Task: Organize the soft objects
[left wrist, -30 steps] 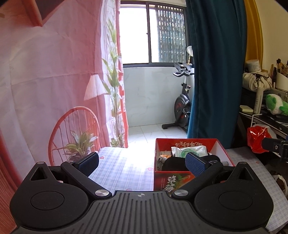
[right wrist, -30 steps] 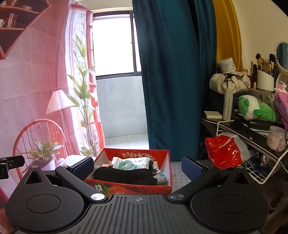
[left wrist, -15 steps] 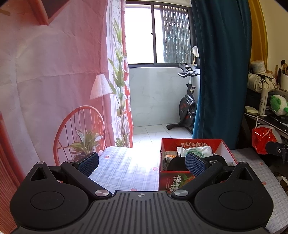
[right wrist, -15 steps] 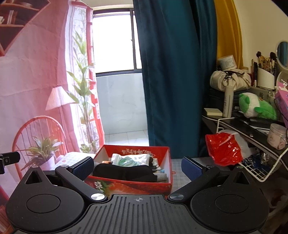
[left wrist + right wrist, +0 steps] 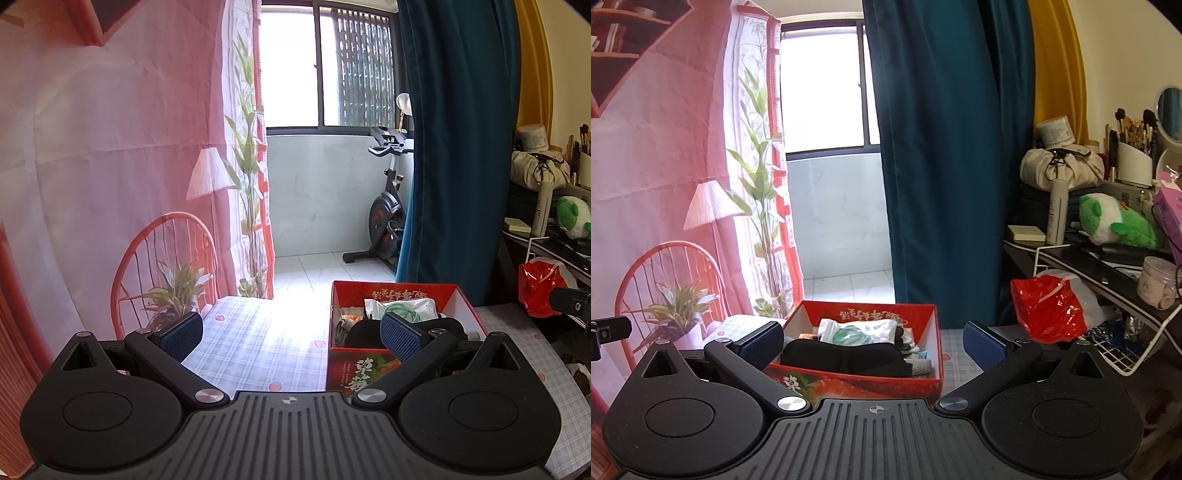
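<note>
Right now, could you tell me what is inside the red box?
The red box holds a black eye mask in front and a white packet behind. Smaller items lie beneath them, mostly covered and unidentifiable.

A lived-in home room is showing here: teal curtains (image 5: 945,155) are hanging beside a balcony window, where an exercise bike (image 5: 388,221) is standing. A cluttered shelf is carrying makeup brushes (image 5: 1130,129), a round mirror (image 5: 1171,112) and a green plush toy (image 5: 1115,221).

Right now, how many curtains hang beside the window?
2: a teal curtain just right of the window, and a yellow curtain further right beside it. Others may be out of frame.
</note>
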`<state>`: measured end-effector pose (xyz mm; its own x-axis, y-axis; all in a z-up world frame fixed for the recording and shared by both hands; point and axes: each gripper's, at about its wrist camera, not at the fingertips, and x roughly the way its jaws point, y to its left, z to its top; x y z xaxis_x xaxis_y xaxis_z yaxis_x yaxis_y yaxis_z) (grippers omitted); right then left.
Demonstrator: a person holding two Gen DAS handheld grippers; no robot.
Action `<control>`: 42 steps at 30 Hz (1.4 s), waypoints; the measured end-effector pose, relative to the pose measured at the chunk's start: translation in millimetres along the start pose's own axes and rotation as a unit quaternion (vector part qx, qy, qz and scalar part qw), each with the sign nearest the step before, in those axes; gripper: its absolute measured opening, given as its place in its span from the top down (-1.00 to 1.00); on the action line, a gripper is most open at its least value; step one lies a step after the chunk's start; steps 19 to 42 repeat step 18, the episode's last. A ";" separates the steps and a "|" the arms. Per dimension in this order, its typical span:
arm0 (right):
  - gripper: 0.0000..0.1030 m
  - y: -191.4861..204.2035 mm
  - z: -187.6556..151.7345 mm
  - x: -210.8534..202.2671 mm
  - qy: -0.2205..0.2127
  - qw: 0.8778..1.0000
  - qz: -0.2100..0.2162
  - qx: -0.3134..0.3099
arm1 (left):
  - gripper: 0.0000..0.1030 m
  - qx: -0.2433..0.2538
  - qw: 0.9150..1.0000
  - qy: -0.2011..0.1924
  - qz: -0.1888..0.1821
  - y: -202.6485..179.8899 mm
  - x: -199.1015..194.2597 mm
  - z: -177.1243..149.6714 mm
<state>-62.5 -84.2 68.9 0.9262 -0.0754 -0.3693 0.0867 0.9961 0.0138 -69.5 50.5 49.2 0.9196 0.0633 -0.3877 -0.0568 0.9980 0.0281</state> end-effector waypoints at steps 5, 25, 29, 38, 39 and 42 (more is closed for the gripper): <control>-0.99 0.0 0.4 -0.7 -0.001 1.000 0.001 -0.001 | -1.00 -0.004 1.000 0.002 0.000 2.0 0.9 1.0; -0.99 0.6 2.1 -2.0 -0.001 1.000 0.001 -0.002 | -1.00 -0.007 1.000 0.002 0.002 1.8 -1.5 1.8; -0.99 0.6 2.1 -2.0 -0.001 1.000 0.001 -0.002 | -1.00 -0.007 1.000 0.002 0.002 1.8 -1.5 1.8; -0.99 0.6 2.1 -2.0 -0.001 1.000 0.001 -0.002 | -1.00 -0.007 1.000 0.002 0.002 1.8 -1.5 1.8; -0.99 0.6 2.1 -2.0 -0.001 1.000 0.001 -0.002 | -1.00 -0.007 1.000 0.002 0.002 1.8 -1.5 1.8; -0.99 0.6 2.1 -2.0 -0.001 1.000 0.001 -0.002 | -1.00 -0.007 1.000 0.002 0.002 1.8 -1.5 1.8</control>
